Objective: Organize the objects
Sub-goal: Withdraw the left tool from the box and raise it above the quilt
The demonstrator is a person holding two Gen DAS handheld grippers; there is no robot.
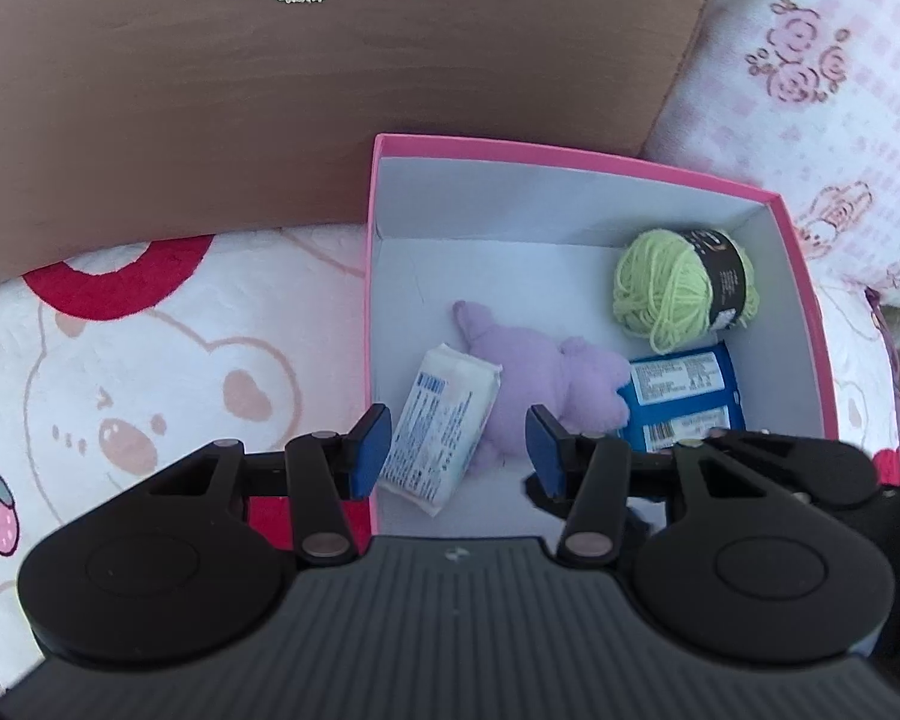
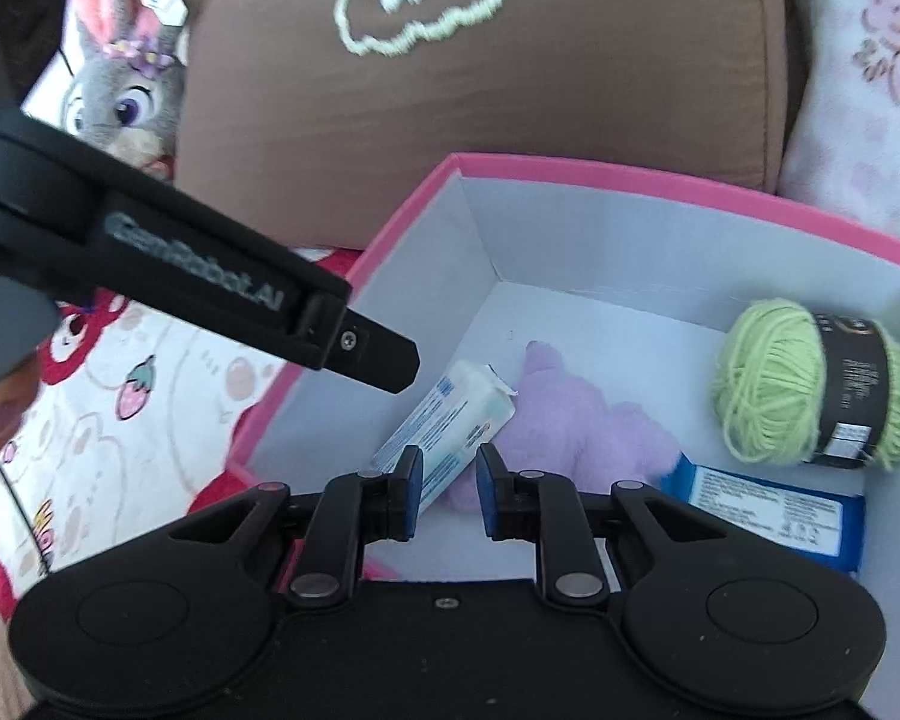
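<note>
Jaws empty, tissue pack (image 1: pixel 441 429) below, boxed

Soft surface under everything: white plush blanket (image 1: pixel 150 372) with bear and strawberry print. Brown cushion (image 2: pixel 480 114) with a pale cloud outline stands behind, pink floral-checked fabric (image 1: pixel 810 90) to its right. Grey rabbit plush (image 2: pixel 120 78) sits left of the cushion; light is even.

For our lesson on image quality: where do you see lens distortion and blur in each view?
Left wrist view: the pink box has bowed edges from the fisheye lens; the yarn ball looks fairly sharp. Right wrist view: the lettering on the left gripper is smeared, and the stuffed rabbit at the corner looks soft.
</note>
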